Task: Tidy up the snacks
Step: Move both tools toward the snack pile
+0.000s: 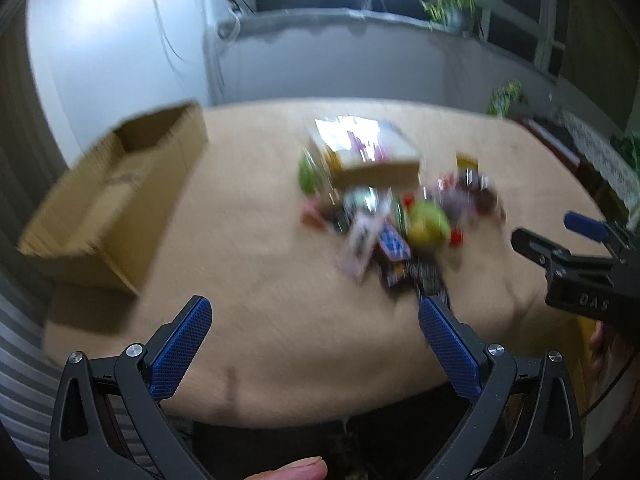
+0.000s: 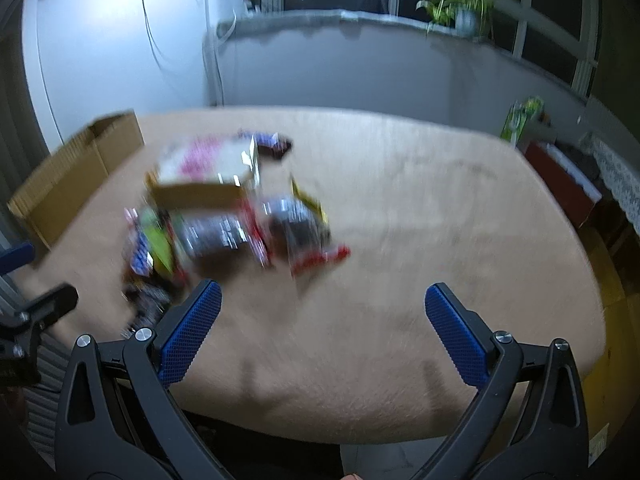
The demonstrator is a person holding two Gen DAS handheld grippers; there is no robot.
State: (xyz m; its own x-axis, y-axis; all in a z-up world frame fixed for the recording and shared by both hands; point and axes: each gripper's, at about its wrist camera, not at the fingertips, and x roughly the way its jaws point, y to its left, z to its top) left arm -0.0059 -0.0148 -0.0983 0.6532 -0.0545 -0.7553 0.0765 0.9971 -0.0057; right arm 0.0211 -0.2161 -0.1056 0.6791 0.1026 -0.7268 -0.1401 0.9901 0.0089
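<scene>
A blurred pile of snack packets (image 1: pixel 400 224) lies mid-table, with a small open carton (image 1: pixel 368 152) holding packets behind it. The pile (image 2: pixel 232 236) and the small carton (image 2: pixel 208 176) also show in the right wrist view. A large empty cardboard box (image 1: pixel 116 196) stands at the table's left; its corner shows in the right wrist view (image 2: pixel 80 168). My left gripper (image 1: pixel 316 320) is open and empty above the near table edge, just short of the pile. My right gripper (image 2: pixel 324 308) is open and empty, right of the pile; it also shows in the left wrist view (image 1: pixel 560 240).
The table (image 2: pixel 440 220) has a tan cloth over it. Beyond it stand a grey wall, a ledge with a potted plant (image 2: pixel 460 8) and windows. A red cabinet (image 2: pixel 560 176) and a lace-covered surface stand at the right.
</scene>
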